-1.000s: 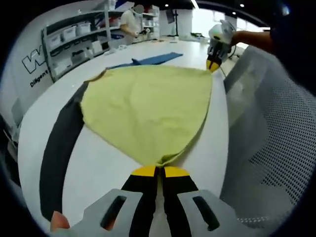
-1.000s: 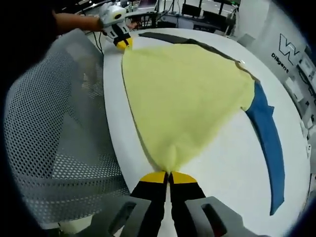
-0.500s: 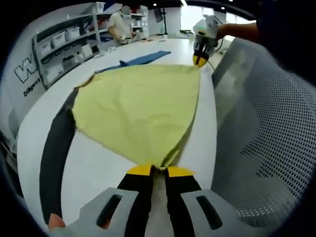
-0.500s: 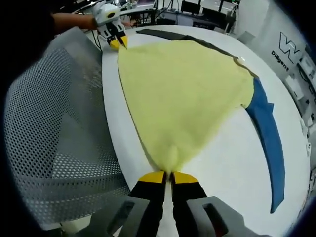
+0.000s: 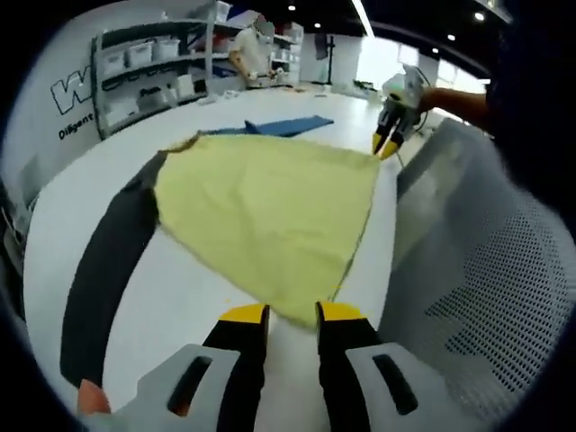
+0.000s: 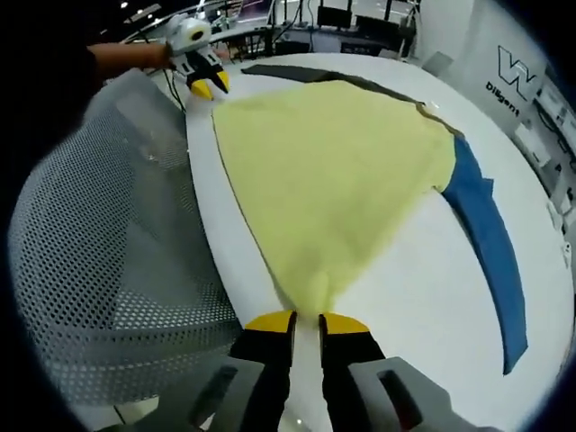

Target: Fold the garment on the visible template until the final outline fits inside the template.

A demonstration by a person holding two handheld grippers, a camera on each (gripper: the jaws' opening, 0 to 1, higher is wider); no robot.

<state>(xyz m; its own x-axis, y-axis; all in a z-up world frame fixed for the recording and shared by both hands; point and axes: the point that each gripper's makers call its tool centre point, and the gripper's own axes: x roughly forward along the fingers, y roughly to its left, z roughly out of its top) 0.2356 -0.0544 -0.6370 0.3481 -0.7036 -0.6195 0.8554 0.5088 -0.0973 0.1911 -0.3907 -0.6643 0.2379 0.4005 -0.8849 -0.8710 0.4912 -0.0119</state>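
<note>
A yellow garment (image 5: 270, 207) lies spread flat on the white table (image 5: 180, 306), one corner pointing at each gripper. In the left gripper view my left gripper (image 5: 293, 315) stands open, its yellow tips either side of the near corner and nothing pinched. My right gripper (image 5: 389, 148) hangs open just past the far corner. In the right gripper view the garment (image 6: 333, 180) tapers toward my right gripper (image 6: 307, 322), open right behind the corner. The left gripper (image 6: 209, 88) is open beside the far corner. A black strip (image 5: 108, 261) and a blue strip (image 6: 486, 243) stick out from under the garment.
A grey mesh chair back (image 5: 468, 270) stands against the table edge on my side, also large in the right gripper view as the chair back (image 6: 99, 252). Shelves with bins (image 5: 153, 72) and a person (image 5: 256, 45) are far behind the table.
Both grippers have opened and let go of the garment's corners. The cloth, stretched taut before, now lies slack on the table with the tips drawn slightly back.
</note>
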